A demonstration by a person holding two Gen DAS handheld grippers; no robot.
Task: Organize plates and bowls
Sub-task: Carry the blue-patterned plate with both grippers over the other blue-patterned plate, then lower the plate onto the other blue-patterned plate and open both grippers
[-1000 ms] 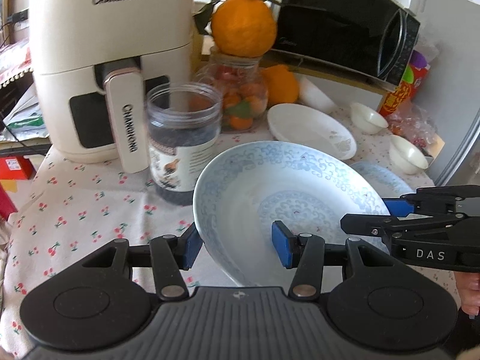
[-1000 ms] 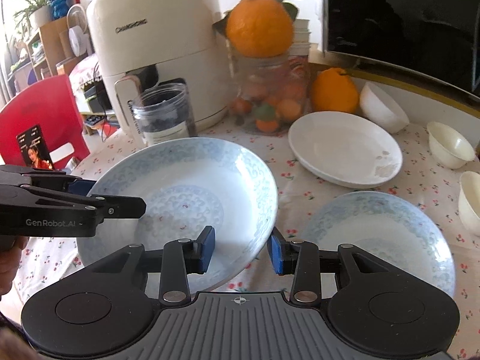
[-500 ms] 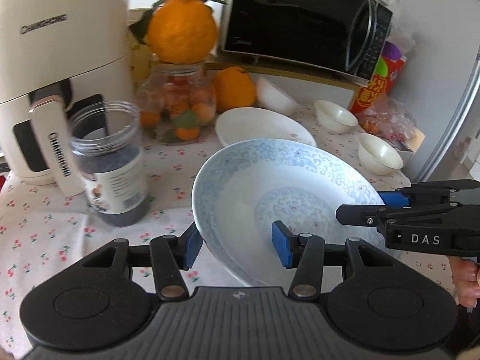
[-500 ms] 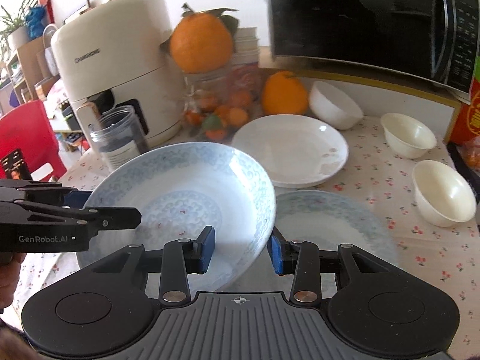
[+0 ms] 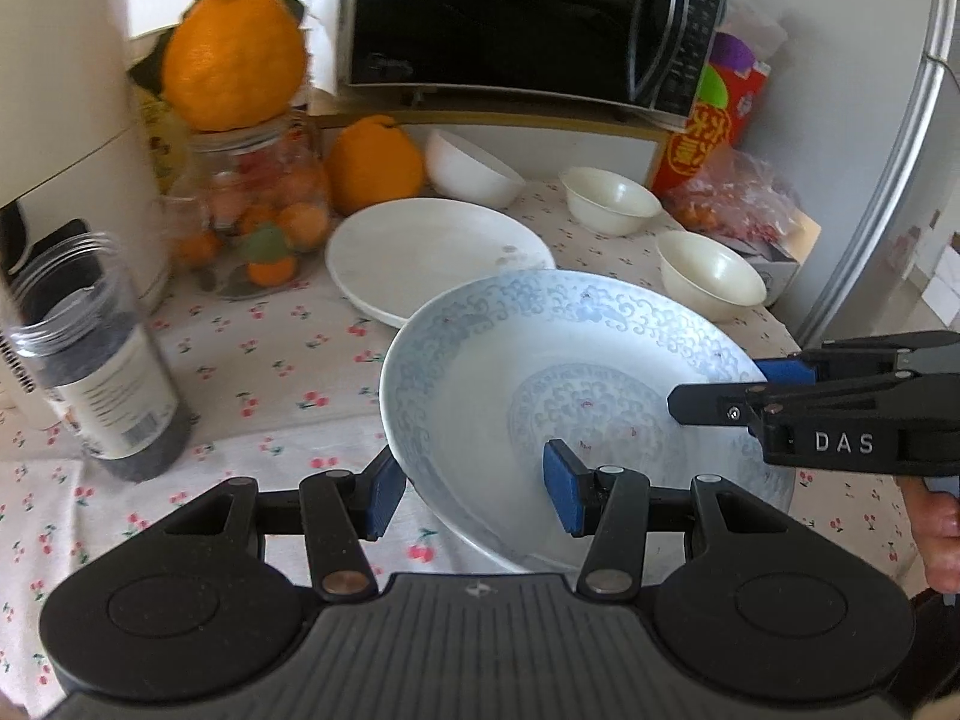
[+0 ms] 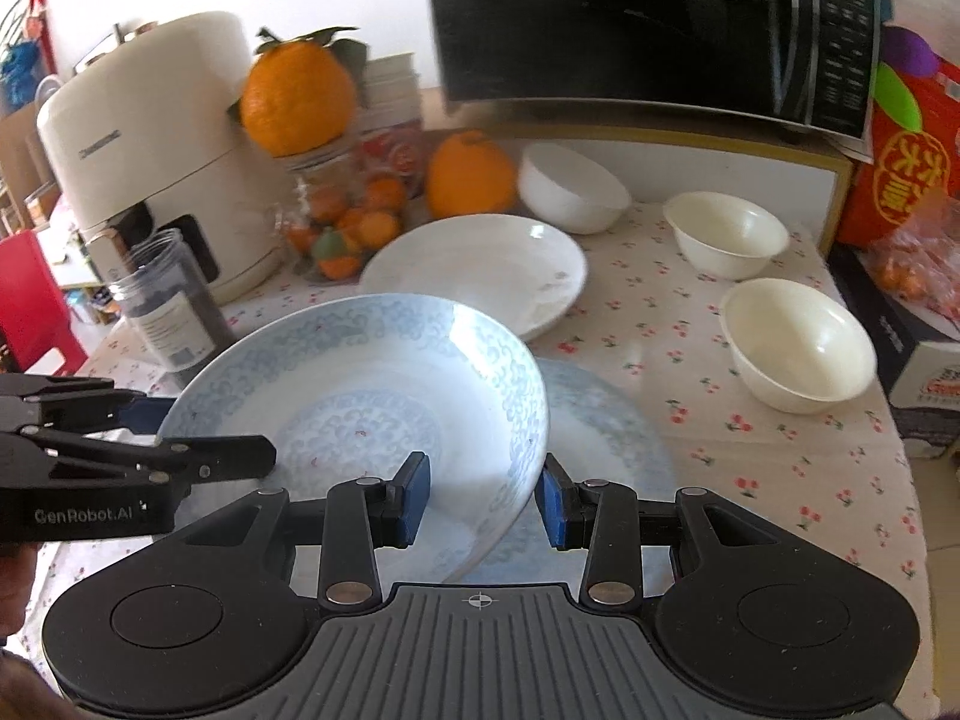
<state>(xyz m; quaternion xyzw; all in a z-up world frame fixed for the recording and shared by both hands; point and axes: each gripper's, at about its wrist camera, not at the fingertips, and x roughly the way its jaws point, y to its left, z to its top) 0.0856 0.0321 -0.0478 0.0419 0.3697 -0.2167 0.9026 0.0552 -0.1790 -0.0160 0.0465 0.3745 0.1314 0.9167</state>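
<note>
A blue-patterned plate (image 5: 558, 384) (image 6: 372, 408) is held tilted above the table by both grippers. My left gripper (image 5: 474, 492) is shut on its left rim, and my right gripper (image 6: 483, 498) is shut on its right rim. A second blue-patterned plate (image 6: 606, 438) lies on the table under it, partly hidden. A plain white plate (image 5: 432, 252) (image 6: 480, 270) lies behind. A white bowl (image 6: 570, 186) leans at the back. Two cream bowls (image 6: 726, 234) (image 6: 798, 342) stand at the right.
An air fryer (image 6: 150, 144), a dark plastic jar (image 5: 96, 372), a glass jar of small oranges (image 5: 252, 204) topped by a large orange (image 5: 234, 54) stand at the left. A microwave (image 5: 528, 18) sits on a shelf behind. A red box (image 6: 906, 150) is at the right.
Both grippers have carried the blue plate to the right, over the second blue plate. The air fryer and jar have slid toward the left of both views.
</note>
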